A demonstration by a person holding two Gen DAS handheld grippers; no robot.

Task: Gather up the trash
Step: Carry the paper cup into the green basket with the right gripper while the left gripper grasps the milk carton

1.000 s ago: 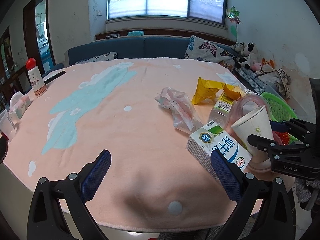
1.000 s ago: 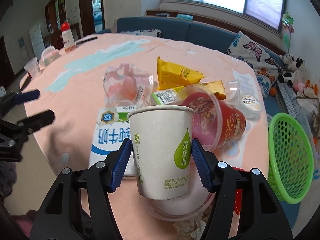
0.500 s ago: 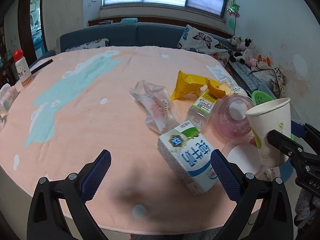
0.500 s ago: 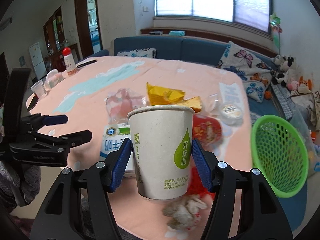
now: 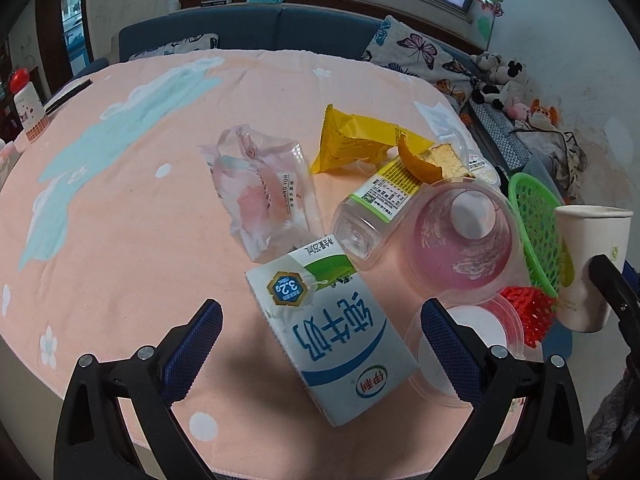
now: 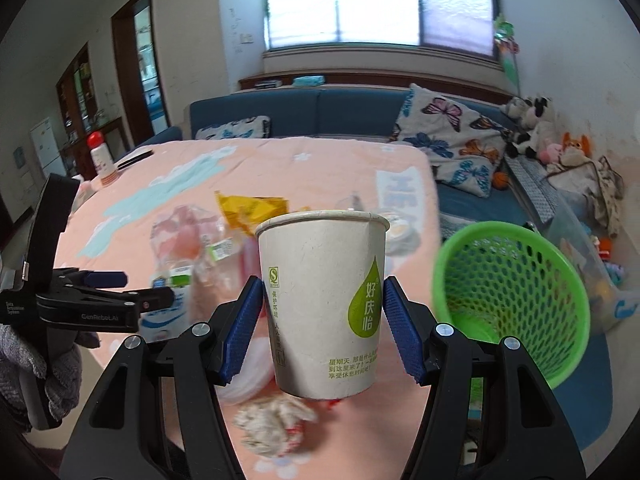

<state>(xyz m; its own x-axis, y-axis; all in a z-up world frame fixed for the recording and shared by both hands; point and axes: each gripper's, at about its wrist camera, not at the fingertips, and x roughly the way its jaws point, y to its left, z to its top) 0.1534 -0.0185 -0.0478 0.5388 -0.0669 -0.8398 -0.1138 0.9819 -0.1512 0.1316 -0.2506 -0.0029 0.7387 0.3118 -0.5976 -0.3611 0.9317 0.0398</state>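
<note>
The right gripper point(image 6: 323, 330) clamps the upright paper cup point(image 6: 322, 300) above the table's near right edge; carry it level over the green basket point(image 6: 512, 304) before letting go. The left gripper point(image 5: 320, 352) hangs wide over the milk carton point(image 5: 332, 340), which only its view shows clearly

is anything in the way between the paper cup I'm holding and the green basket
Nothing visible. The right hand-held gripper holds the paper cup upright, and the green basket sits just beside it with its mouth open toward the cup.
</note>
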